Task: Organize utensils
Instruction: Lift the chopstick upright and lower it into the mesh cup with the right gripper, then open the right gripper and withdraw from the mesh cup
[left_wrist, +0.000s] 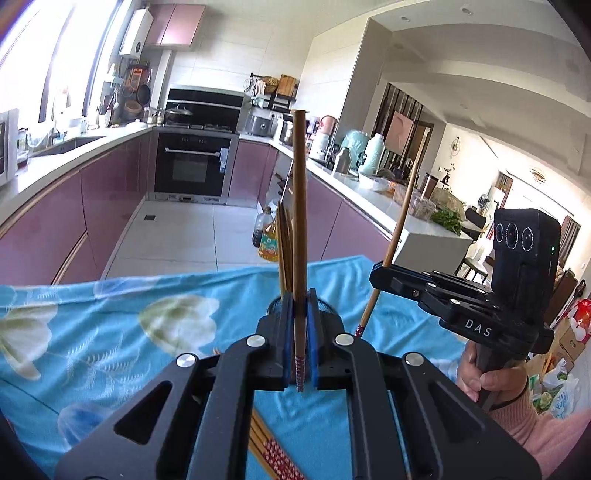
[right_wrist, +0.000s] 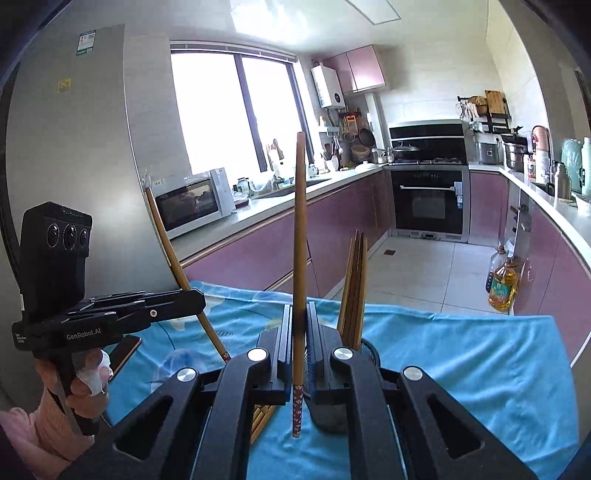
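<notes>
Chopstick (left_wrist: 300, 221) upright between left jaws — seemingly clamped.

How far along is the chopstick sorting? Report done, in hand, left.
Done: several chopsticks stand in the black mesh holder.
In hand: the left gripper and the right gripper are each shut on one chopstick, both roughly upright over the blue cloth.
Left: these two, plus the loose chopsticks lying on the cloth.

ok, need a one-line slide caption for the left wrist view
Left gripper clamps one upright chopstick over the blue floral cloth; right gripper holds another beside the mesh holder.
</notes>
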